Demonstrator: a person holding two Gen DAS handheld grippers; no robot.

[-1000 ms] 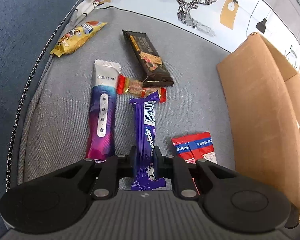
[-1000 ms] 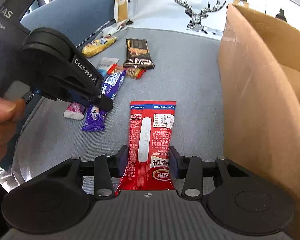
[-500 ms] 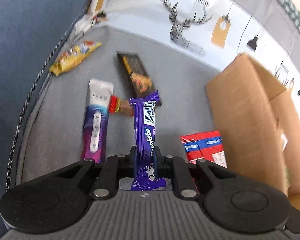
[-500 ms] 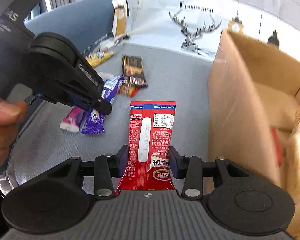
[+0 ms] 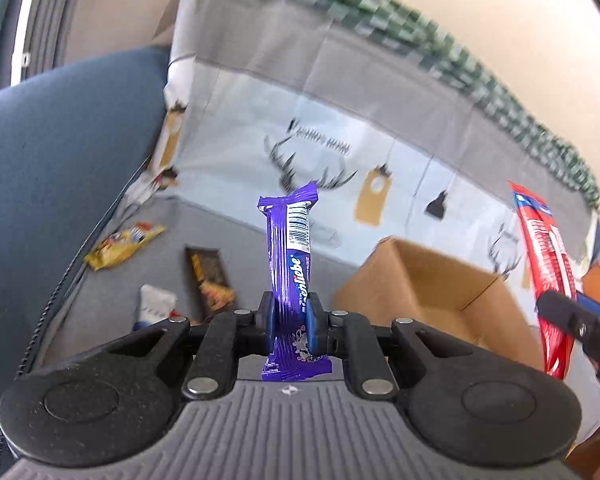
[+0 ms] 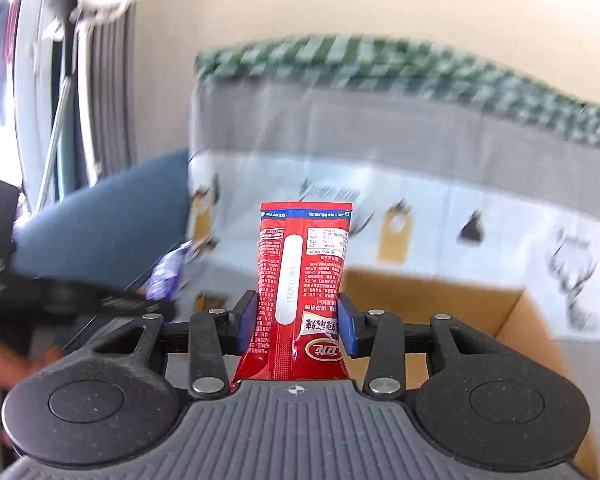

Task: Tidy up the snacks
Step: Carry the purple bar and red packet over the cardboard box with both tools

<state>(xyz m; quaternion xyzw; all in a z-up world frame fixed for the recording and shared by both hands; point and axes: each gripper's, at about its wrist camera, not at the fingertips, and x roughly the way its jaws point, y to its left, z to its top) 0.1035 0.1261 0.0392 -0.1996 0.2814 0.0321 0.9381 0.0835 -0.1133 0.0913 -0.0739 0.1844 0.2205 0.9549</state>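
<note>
The left gripper [image 5: 291, 328] pinches a purple snack bar [image 5: 290, 264] in the middle of the frame; the bar sticks up in the air. The right gripper [image 6: 296, 326] squeezes a red snack packet [image 6: 302, 280], also up in the air. An open cardboard box [image 5: 432, 292] sits at lower right on the grey sofa seat [image 5: 112, 300]. A yellow packet [image 5: 120, 245] and a dark chocolate bar [image 5: 211, 280] lie at left.

A grey sofa seat [image 5: 112, 292] carries everything. The open cardboard box [image 5: 432, 292] stands on it; well to the box's left lie a dark brown bar [image 5: 212, 280], a white-topped sachet [image 5: 156, 306] (partly hidden), and farthest left a yellow packet [image 5: 122, 244].
</note>
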